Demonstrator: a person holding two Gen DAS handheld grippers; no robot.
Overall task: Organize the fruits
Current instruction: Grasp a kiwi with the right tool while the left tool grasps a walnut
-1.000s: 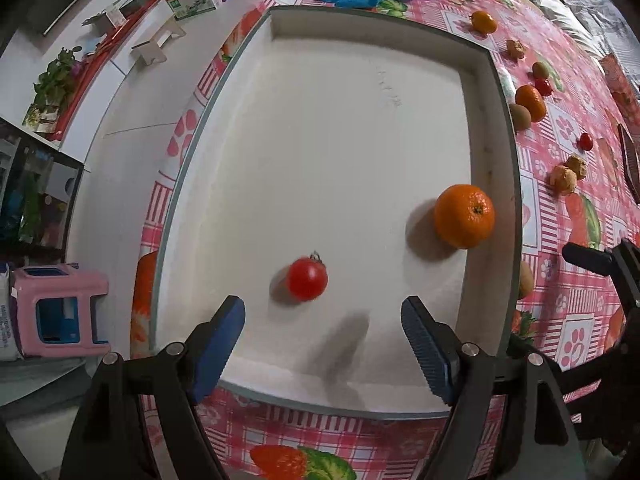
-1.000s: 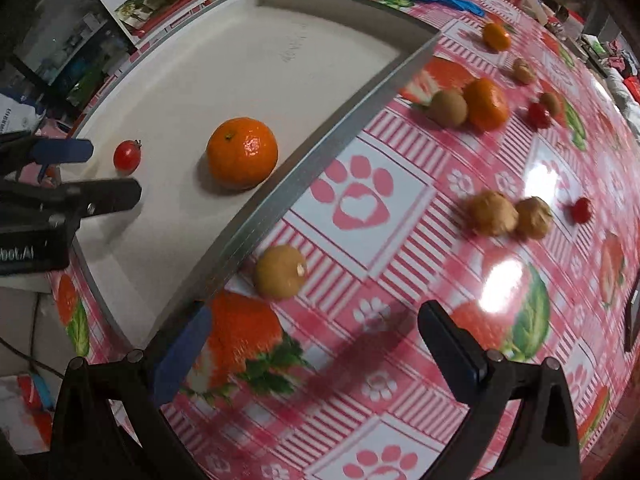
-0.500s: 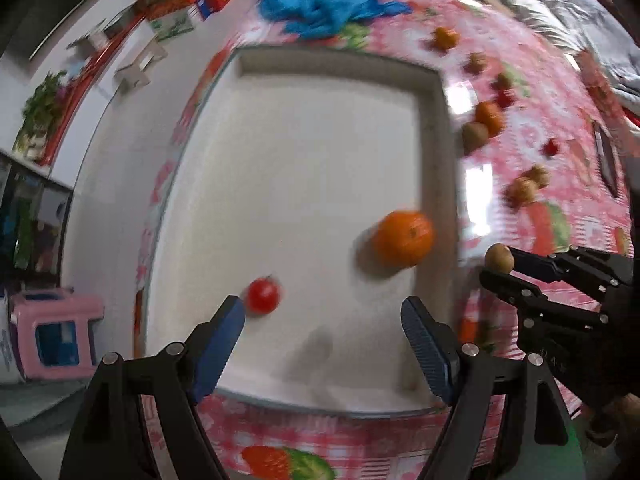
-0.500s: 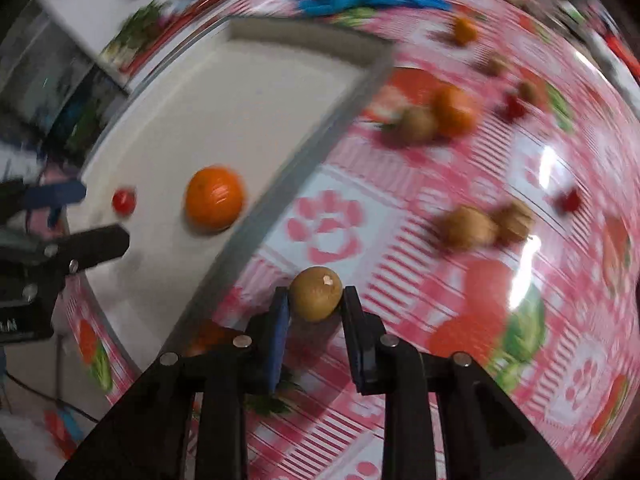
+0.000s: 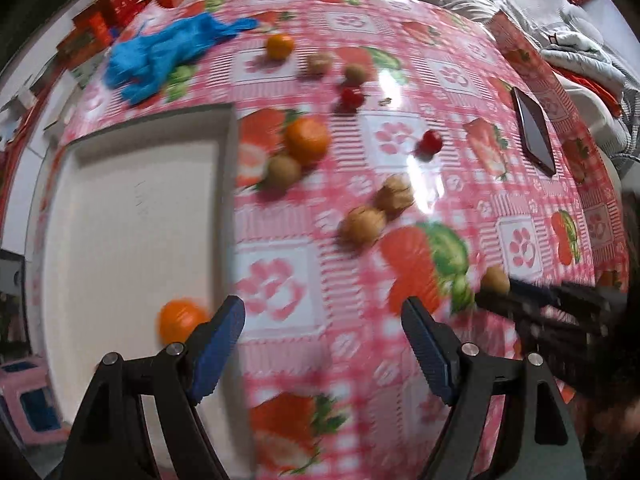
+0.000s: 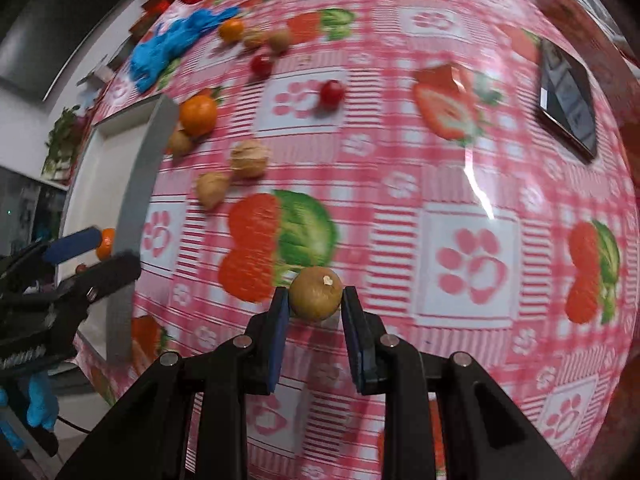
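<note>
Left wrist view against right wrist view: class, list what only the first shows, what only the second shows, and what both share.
Only the left wrist view: the pink stool beside the table, and the white bedding at the far side.

Only the right wrist view: the pale scar on the brown fruit, pinched in the shut right gripper, and a blue-gloved hand.

Both: the white tray with an orange inside, the open left gripper, blue gloves, walnuts, cherry tomatoes and a phone.

Tray [image 5: 132, 216] cut off at left, fruits motion-blurred (walnuts [image 5: 376, 212] especially)
</note>
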